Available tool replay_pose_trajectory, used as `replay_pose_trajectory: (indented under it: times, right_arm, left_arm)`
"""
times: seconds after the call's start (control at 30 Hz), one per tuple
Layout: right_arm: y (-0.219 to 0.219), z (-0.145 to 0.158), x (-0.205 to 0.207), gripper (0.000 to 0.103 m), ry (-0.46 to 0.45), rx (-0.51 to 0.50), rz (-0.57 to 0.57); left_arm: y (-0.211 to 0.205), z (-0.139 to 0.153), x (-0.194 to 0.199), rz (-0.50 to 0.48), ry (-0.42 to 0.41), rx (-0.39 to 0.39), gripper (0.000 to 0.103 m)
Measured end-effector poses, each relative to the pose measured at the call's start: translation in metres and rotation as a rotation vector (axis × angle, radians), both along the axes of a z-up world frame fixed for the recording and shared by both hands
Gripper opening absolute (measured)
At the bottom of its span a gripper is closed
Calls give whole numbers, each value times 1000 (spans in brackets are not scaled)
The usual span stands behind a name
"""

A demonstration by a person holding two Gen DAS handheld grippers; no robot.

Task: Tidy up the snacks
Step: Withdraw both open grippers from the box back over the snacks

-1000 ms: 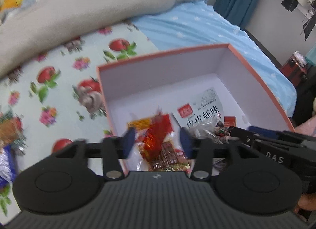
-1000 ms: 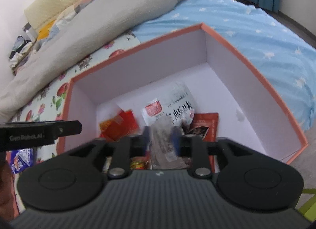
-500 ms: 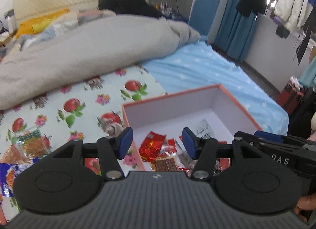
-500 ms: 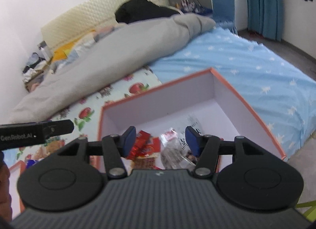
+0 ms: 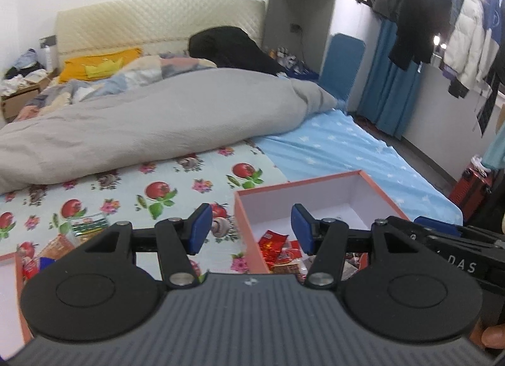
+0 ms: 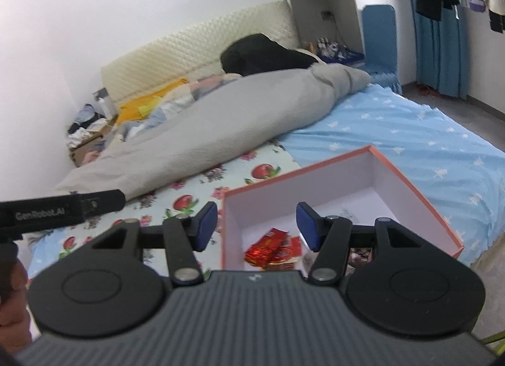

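Note:
An orange-rimmed box with a white inside sits on the bed; it also shows in the right wrist view. Red snack packets lie in its near corner, also seen in the right wrist view. My left gripper is open and empty, raised above the box's near left edge. My right gripper is open and empty, raised above the box. More snack packets lie on the fruit-print cloth to the left.
A grey duvet lies across the bed behind the cloth. A blue star sheet runs right of the box to the bed edge. Another orange-edged box shows at the far left. Clothes hang at the right.
Both grippers let go of their packets in the box and pulled up and back. The right gripper went from shut on a packet to open. The views now tilt up toward the room.

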State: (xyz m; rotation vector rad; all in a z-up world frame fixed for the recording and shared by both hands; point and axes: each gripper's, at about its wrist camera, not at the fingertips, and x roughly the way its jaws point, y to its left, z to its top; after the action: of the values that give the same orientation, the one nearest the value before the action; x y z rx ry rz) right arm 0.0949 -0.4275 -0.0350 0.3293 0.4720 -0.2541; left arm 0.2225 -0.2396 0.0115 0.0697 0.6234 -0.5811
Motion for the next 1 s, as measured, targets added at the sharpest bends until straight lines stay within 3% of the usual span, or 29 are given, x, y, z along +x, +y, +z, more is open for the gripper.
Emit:
replay_pose_trajectory:
  times: [0.3,0.7,1.0]
  right_arm:
    - [45,8,-22,58,-39,-24,99]
    - [107,-5,-40,58,-50,-57,247]
    - [149,-21,-44,58,-30,-50,377]
  left_arm:
    - [69,6,-53,106,-58,-15,61]
    - [157,-15,-109,253,-59,-24,61]
    - [198,-35,-128,341,-27,-29,61]
